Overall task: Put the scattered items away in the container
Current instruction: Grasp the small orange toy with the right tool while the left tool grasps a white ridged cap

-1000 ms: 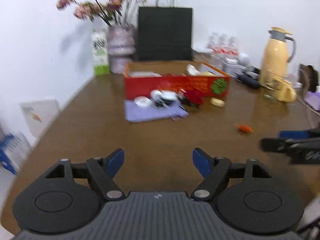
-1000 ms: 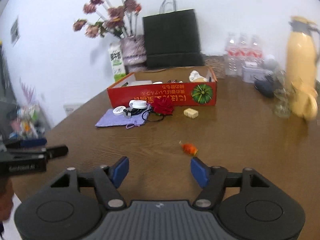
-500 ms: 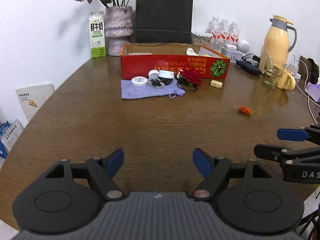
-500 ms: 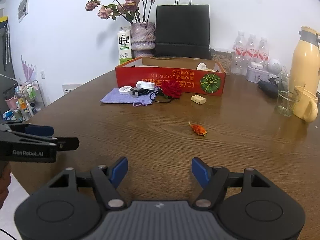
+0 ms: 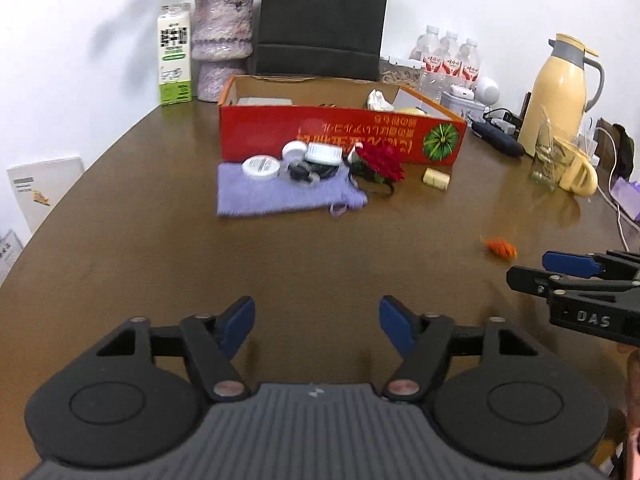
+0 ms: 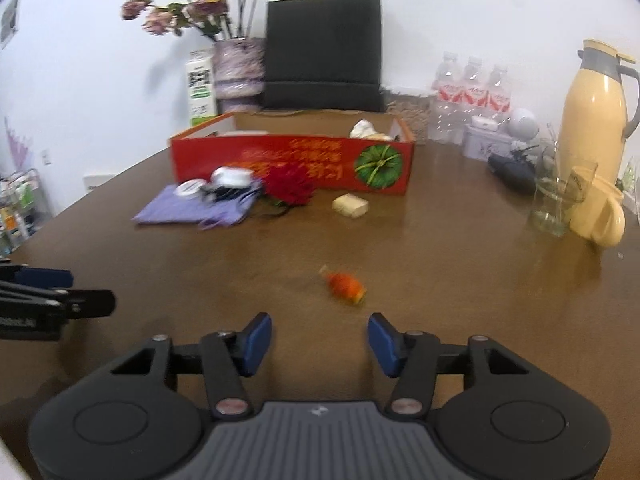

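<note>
Left wrist view: we held our left gripper (image 5: 316, 320) low over the brown table (image 5: 140, 264), its jaws spread wide with nothing between them. Ahead stood the red box (image 5: 340, 136), open at the top, with a few pale things already inside that we could not make out clearly. Just in front of its near wall lay a purple cloth (image 5: 280, 196), and on the cloth's far edge sat a round white lid (image 5: 261, 167), a white case (image 5: 323, 153) and a dark tangle that may have been a cable. A red flower (image 5: 380, 160) lay beside the cloth, touching the box wall, and a small yellowish block (image 5: 436, 178) rested just to its right. An orange piece (image 5: 499, 247) lay well apart from the rest, nearer our right gripper (image 5: 536, 270), which showed at the right edge.

In the right wrist view, our right gripper (image 6: 319, 338) hovered with its jaws wide and empty, the orange piece (image 6: 346, 286) lying on the table just ahead of its fingertips (image 6: 258, 336). The red box (image 6: 292, 162) stood beyond, with a yellow jug (image 6: 596, 120) and a glass (image 6: 554, 208) off to the right.
</note>
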The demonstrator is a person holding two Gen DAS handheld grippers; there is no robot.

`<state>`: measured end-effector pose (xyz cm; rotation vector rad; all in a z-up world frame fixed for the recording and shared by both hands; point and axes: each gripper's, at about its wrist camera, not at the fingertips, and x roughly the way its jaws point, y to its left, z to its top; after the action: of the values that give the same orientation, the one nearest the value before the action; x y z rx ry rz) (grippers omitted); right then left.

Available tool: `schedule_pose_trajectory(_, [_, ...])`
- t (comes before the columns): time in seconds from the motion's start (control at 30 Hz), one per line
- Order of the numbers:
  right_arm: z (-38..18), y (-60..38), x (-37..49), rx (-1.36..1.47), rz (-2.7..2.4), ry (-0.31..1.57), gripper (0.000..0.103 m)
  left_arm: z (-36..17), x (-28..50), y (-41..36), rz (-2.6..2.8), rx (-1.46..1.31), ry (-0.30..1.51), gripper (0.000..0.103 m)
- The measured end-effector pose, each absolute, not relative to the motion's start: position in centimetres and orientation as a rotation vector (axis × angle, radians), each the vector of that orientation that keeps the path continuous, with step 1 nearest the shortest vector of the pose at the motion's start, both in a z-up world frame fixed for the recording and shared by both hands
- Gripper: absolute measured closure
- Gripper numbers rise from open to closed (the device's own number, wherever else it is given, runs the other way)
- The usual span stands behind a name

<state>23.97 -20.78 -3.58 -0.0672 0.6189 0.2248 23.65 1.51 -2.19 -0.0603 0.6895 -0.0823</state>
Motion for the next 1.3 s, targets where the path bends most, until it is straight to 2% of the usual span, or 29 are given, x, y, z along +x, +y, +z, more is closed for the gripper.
schedule_pose_trajectory(0.17, [-4.1, -20.8, 28.1, -0.095, 0.204, 0.622, 0.067, -1.0, 28.7, 1.6, -0.103, -0.044, 0.652, 0.039])
schedule_pose_trajectory(0.23, [-4.5, -20.8, 29.4, -0.1, 0.206, 0.646, 0.083, -0.5, 31.1, 1.4, -0.107, 0.0, 0.636, 0.039])
schedule_pose_trajectory(0.33, [-4.8, -20.6, 30.4, -0.11, 0.214, 0.651, 0.094, -0.2, 34.4, 0.9, -0.124, 0.053, 0.623, 0.04])
schedule_pose_trajectory(0.5, [-4.3, -20.5, 31.5, -0.064, 0.264, 0.647, 0.094, -0.8, 39.8, -0.2, -0.14, 0.119, 0.639, 0.044])
schedule_pose_trajectory(0.63, [-3.8, -20.0, 32.2, -0.064, 0.274, 0.621, 0.094, -2.4, 43.1, -0.7, -0.15, 0.123, 0.714, 0.061])
schedule_pose_trajectory(0.87, [-3.7, -19.6, 32.7, -0.047, 0.293, 0.62, 0.094, -0.4, 41.0, -0.4, -0.193, 0.108, 0.648, 0.062])
schedule_pose_trajectory(1.07, [-2.9, -19.9, 31.6, -0.029, 0.285, 0.598, 0.094, 4.1, 35.5, 1.7, -0.188, -0.028, 0.532, 0.061])
schedule_pose_trajectory(1.3, [-1.2, -19.8, 28.9, -0.018, 0.271, 0.55, 0.094, 5.0, 29.3, 3.2, -0.107, -0.06, 0.506, 0.061])
